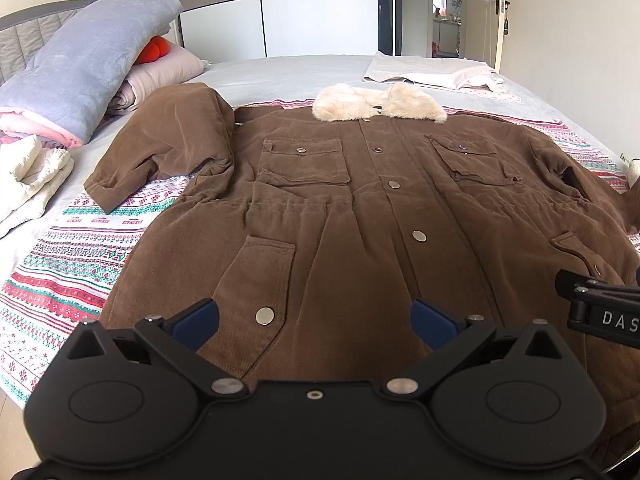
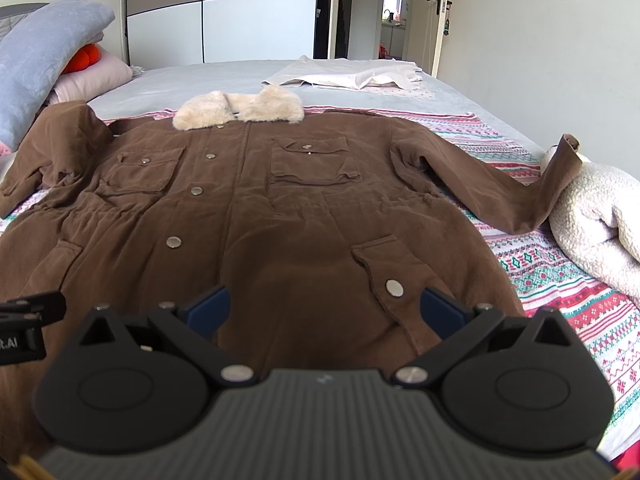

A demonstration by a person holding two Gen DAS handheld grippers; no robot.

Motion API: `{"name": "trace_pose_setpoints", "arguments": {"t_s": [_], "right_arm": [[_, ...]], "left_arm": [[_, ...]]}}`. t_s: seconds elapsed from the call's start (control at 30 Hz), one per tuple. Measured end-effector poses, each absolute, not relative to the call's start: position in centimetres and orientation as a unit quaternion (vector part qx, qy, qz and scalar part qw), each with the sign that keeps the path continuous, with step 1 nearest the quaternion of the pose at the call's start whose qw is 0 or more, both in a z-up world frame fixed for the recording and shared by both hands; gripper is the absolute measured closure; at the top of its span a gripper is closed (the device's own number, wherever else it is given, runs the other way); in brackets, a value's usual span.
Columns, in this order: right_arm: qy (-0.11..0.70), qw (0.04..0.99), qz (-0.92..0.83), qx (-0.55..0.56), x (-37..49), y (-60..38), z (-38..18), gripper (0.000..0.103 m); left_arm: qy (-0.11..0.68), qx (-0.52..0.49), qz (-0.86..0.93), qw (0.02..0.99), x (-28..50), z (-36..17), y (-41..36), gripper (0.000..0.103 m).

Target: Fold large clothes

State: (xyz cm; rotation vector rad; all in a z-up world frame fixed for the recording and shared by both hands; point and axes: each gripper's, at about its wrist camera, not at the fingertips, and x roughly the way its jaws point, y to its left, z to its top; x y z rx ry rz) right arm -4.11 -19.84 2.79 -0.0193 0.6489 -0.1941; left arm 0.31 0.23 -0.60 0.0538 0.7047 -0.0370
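Observation:
A large brown coat [image 1: 360, 216] with a cream fur collar [image 1: 376, 104] lies front up, buttoned, spread on the bed; it also shows in the right wrist view [image 2: 256, 216]. Its left sleeve [image 1: 160, 148] is bent back on itself. Its right sleeve [image 2: 492, 184] stretches out onto a cream fleece. My left gripper [image 1: 314, 320] is open and empty above the hem near the lower left pocket. My right gripper [image 2: 326, 312] is open and empty above the hem by the lower right pocket [image 2: 384, 276].
A patterned blanket [image 1: 68, 264] lies under the coat on the grey bed. Folded bedding and a blue-grey quilt [image 1: 80, 64] sit at the left. A cream fleece [image 2: 600, 216] lies at the right edge. A flat pale garment [image 2: 352, 74] lies at the far side.

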Motion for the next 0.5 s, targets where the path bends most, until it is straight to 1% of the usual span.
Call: {"name": "trace_pose_setpoints", "arguments": {"t_s": [0.5], "right_arm": [[0.319, 0.943, -0.097, -0.010, -4.19, -20.13, 2.68, 0.000]], "left_arm": [[0.344, 0.032, -0.013, 0.938, 0.24, -0.61, 0.51, 0.000]]}}
